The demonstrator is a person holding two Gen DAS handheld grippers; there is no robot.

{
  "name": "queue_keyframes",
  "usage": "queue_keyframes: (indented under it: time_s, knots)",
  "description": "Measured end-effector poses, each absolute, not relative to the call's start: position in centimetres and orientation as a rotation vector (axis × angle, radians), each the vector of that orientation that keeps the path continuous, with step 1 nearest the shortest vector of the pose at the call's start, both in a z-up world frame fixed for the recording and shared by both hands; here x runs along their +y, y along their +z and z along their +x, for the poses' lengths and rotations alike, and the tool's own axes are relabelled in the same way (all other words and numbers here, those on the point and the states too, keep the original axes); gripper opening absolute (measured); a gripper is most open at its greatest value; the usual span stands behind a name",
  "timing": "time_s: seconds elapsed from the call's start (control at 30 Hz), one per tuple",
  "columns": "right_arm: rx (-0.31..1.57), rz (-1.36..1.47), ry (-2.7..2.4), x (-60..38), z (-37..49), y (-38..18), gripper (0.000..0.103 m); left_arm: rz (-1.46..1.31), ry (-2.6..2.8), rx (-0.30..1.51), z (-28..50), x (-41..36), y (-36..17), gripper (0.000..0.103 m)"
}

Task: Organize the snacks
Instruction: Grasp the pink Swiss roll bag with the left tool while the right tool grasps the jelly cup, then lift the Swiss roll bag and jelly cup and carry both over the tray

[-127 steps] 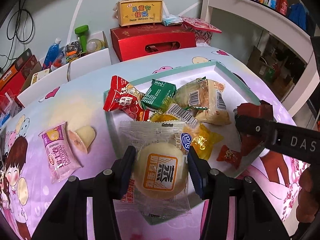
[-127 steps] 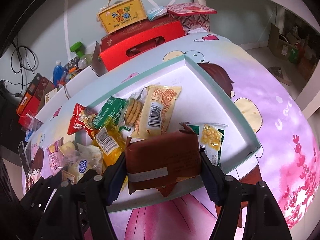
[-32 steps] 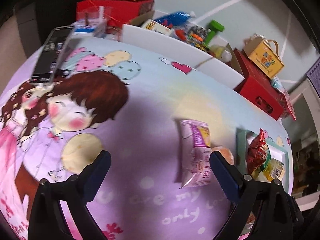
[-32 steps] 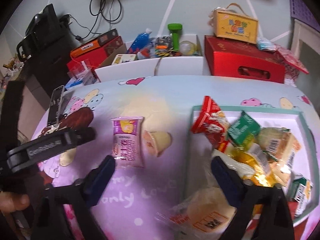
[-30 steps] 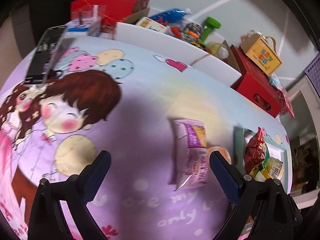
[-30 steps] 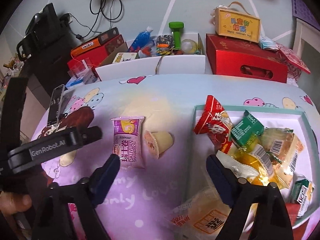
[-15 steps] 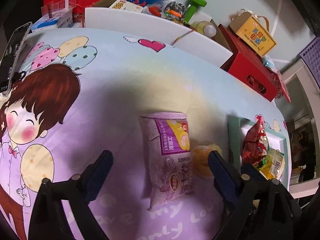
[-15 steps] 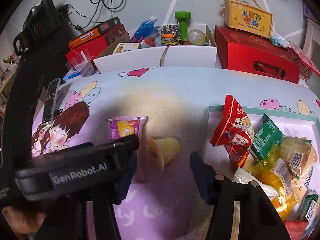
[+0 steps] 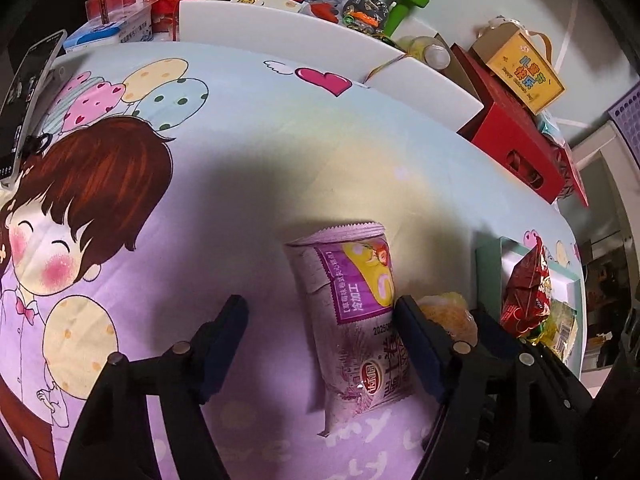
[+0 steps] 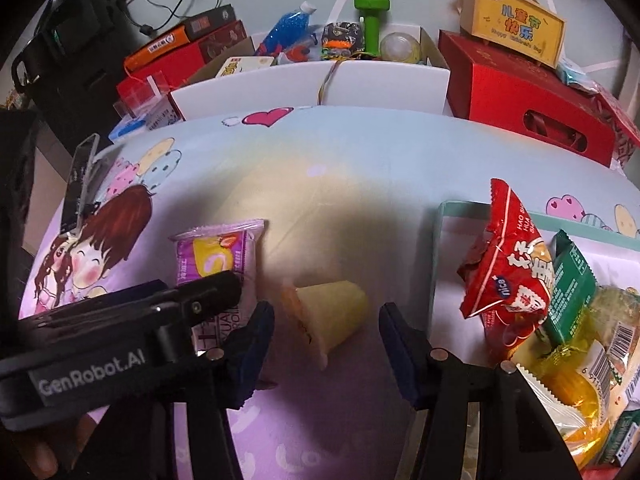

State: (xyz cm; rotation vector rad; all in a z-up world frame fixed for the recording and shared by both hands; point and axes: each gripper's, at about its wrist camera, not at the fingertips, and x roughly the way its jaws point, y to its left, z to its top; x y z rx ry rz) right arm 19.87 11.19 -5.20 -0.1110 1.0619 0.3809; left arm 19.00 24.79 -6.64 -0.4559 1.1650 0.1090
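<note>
Desk (image 9: 248, 168) lay bare beyond one purple packet (image 9: 356, 312); left claw (image 9: 320, 316) gaped, straddling it; right claw (image 10: 326, 326) gaped around one jelly cup (image 10: 328, 316) beside that packet, short of the tray's edge (image 10: 438, 248).

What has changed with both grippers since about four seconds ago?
Both let go: the round bun and brown pack they held are gone from their jaws. The left gripper now hangs open over the purple packet; the right gripper is open around the jelly cup. Packet, cup and snack tray stayed put.
</note>
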Motion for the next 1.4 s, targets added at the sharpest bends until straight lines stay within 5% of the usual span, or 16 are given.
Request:
queue_keyframes:
  time_s: [0.17, 0.37, 0.5, 0.67, 1.4]
  knots:
    - [1.071, -0.127, 0.373, 11.6, 19.9, -5.8, 0.048, -0.44, 0.105, 1.173, 19.3, 24.2, -6.8, 0.077]
    - [1.066, -0.119, 0.372, 11.5, 20.0, -5.8, 0.047, -0.421, 0.095, 1.185, 19.5, 23.5, -6.8, 0.077]
    - [1.067, -0.123, 0.368, 11.5, 19.9, -5.7, 0.046, -0.421, 0.067, 1.185, 19.7, 22.8, -6.8, 0.051]
    - [1.072, -0.117, 0.363, 11.3, 19.7, -5.6, 0.046, -0.447, 0.042, 1.173, 19.5, 22.7, -6.7, 0.042]
    - [1.01, -0.095, 0.358, 9.4, 14.7, -1.4, 0.044, -0.48, 0.029, 1.073, 14.5, 23.5, -2.2, 0.041]
